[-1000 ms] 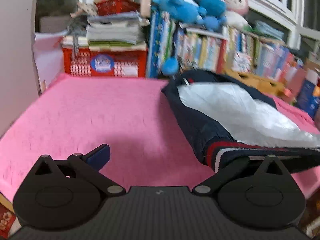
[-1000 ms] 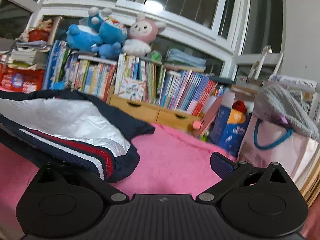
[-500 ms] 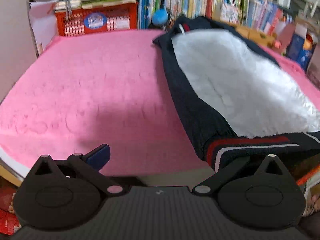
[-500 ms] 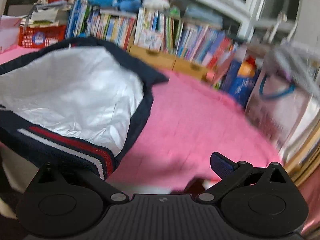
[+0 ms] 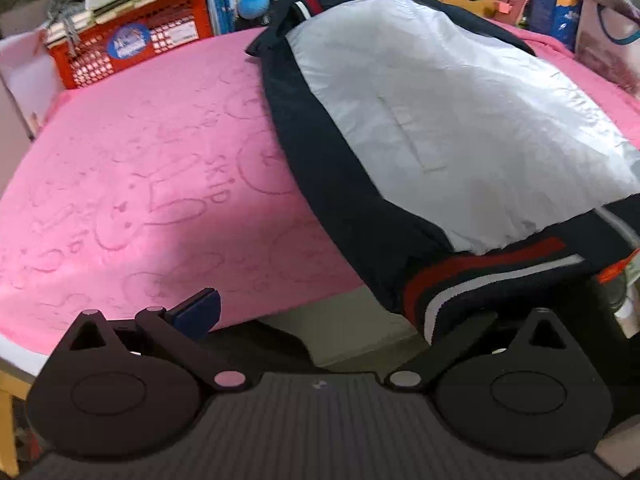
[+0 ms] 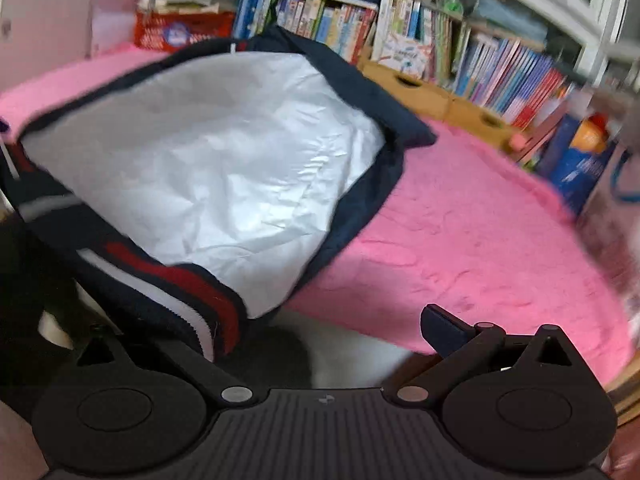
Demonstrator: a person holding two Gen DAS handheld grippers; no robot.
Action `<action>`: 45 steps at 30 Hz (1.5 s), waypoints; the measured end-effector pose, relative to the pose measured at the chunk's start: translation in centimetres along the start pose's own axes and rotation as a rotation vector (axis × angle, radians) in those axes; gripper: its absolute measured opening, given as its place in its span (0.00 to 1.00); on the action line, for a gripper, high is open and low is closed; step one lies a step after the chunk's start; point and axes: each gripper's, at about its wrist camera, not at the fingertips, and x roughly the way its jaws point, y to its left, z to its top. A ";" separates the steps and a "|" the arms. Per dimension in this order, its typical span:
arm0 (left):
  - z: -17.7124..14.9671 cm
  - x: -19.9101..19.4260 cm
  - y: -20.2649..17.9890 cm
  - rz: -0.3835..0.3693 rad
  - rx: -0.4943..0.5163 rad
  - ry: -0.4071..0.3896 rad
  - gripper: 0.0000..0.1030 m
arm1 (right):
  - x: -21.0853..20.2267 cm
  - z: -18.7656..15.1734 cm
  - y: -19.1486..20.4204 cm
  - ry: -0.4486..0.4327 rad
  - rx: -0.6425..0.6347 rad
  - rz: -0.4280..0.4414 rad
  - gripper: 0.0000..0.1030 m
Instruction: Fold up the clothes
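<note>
bare pink blanket [image 5: 132, 168] left of jacket [image 5: 440, 112]

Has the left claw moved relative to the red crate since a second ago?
Yes. The left claw has risen and tipped downward: the red plastic crate has slid toward the top of its view, and more pink blanket shows.

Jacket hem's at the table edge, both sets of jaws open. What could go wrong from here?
1. The striped hem overhangs the pink blanket's front edge, so the jacket may slide off.
2. The jaws of the left gripper and right gripper are spread, and the hem is only draped over them; a lift may drop it.
3. The white lining looks slick, so folds may shift.
</note>
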 end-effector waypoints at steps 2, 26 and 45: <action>0.2 1.5 -0.4 -0.049 -0.019 0.020 1.00 | 1.1 0.2 -0.1 -0.005 0.053 0.108 1.00; 15.9 4.9 -3.4 -0.001 0.046 -0.267 1.00 | 16.6 26.8 4.3 -0.366 -0.102 -0.044 0.98; 14.9 11.8 -2.9 0.015 -0.067 -0.227 1.00 | 16.4 19.8 -19.2 -0.004 0.198 -0.807 0.17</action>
